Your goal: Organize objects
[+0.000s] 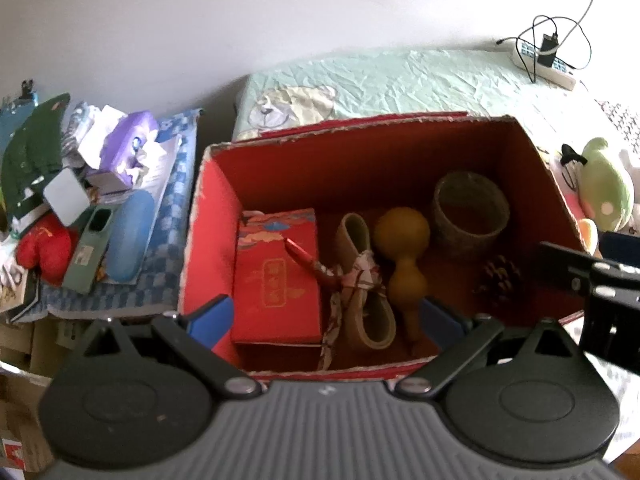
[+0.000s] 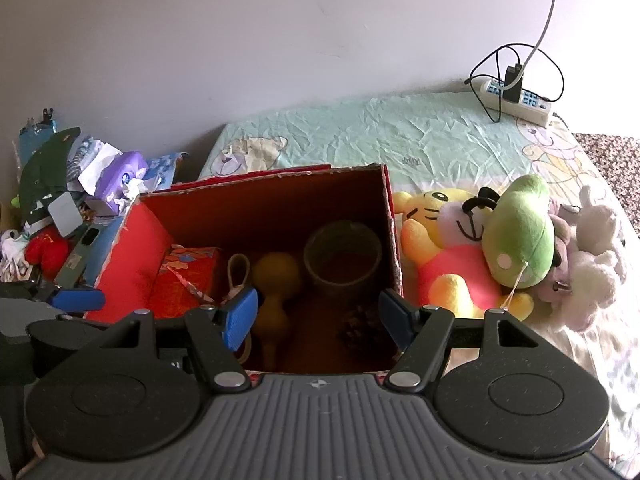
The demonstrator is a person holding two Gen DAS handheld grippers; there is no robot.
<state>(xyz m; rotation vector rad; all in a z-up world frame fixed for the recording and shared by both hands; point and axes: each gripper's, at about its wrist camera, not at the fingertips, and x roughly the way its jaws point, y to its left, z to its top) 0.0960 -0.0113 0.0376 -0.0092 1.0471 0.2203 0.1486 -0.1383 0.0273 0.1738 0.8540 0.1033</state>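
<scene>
An open red cardboard box stands on the bed. Inside lie a flat red gift box, a tan loop tied with ribbon, a brown gourd, a round woven basket and a pine cone. My left gripper is open and empty over the box's near edge. My right gripper is open and empty over the box's near right part. Plush toys lie right of the box.
A cluttered pile of tissues, cases, a red plush and papers sits left of the box. A power strip with cables lies at the bed's far right. The green bedsheet stretches behind the box to the wall.
</scene>
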